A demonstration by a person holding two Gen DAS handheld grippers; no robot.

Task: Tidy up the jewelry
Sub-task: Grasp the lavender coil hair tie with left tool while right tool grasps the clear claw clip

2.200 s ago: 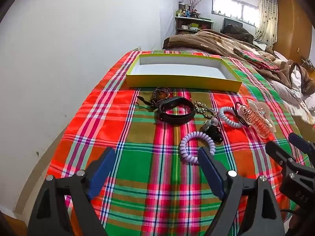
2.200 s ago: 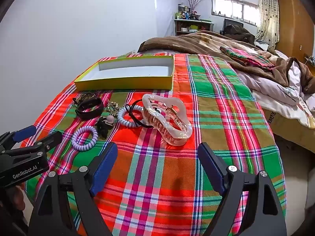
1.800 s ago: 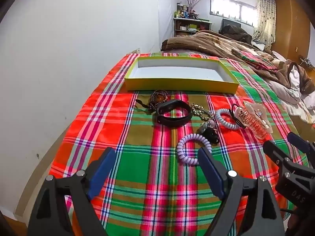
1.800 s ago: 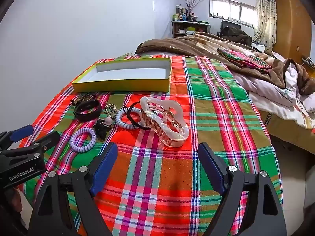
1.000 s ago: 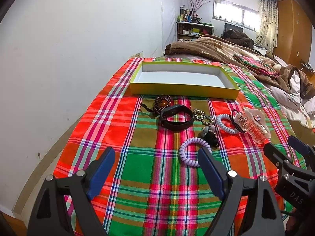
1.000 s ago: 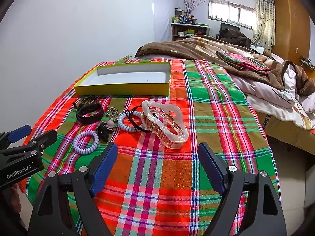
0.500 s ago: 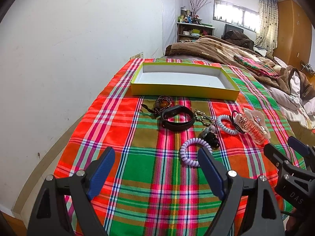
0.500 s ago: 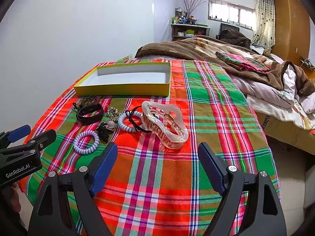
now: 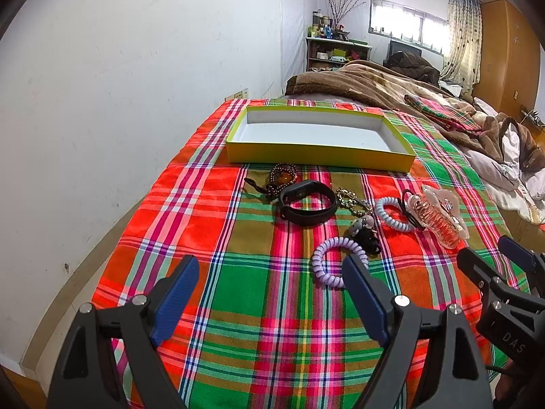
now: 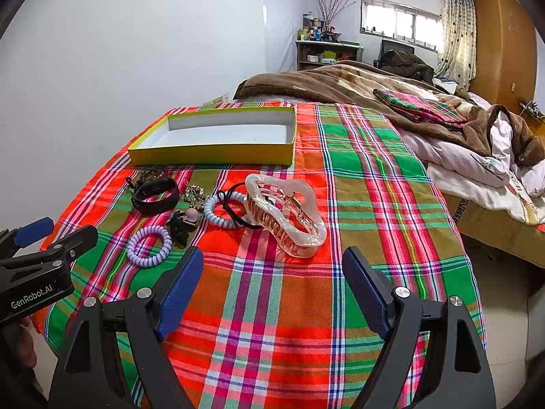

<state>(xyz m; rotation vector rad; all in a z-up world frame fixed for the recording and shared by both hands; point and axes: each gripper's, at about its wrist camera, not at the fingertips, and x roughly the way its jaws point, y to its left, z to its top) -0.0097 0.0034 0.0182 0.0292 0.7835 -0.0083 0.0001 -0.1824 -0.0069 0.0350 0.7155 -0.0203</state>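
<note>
A shallow yellow box (image 9: 320,153) (image 10: 211,155) with a white inside lies empty on the plaid cloth. In front of it lie a brown bead bracelet (image 9: 282,177), a black band (image 9: 308,201) (image 10: 155,194), a gold chain (image 9: 351,199), a lilac coil tie (image 9: 332,262) (image 10: 149,240), a black clip with a pink charm (image 9: 364,233) (image 10: 184,223), a pale blue coil tie (image 9: 395,209) (image 10: 221,209) and a clear pink claw clip (image 9: 439,214) (image 10: 286,214). My left gripper (image 9: 272,293) is open, just short of the lilac tie. My right gripper (image 10: 272,284) is open before the claw clip. Both hold nothing.
The plaid cloth (image 9: 238,272) covers a table against the white wall (image 9: 119,85). A bed with brown blankets (image 10: 340,81) and white bedding (image 10: 477,167) lies behind and to the right. The table's right edge (image 10: 466,245) drops to the floor.
Both grippers have drawn back and risen slightly, so the items look a little farther off. Nothing on the cloth has moved, and both grippers stay open.
</note>
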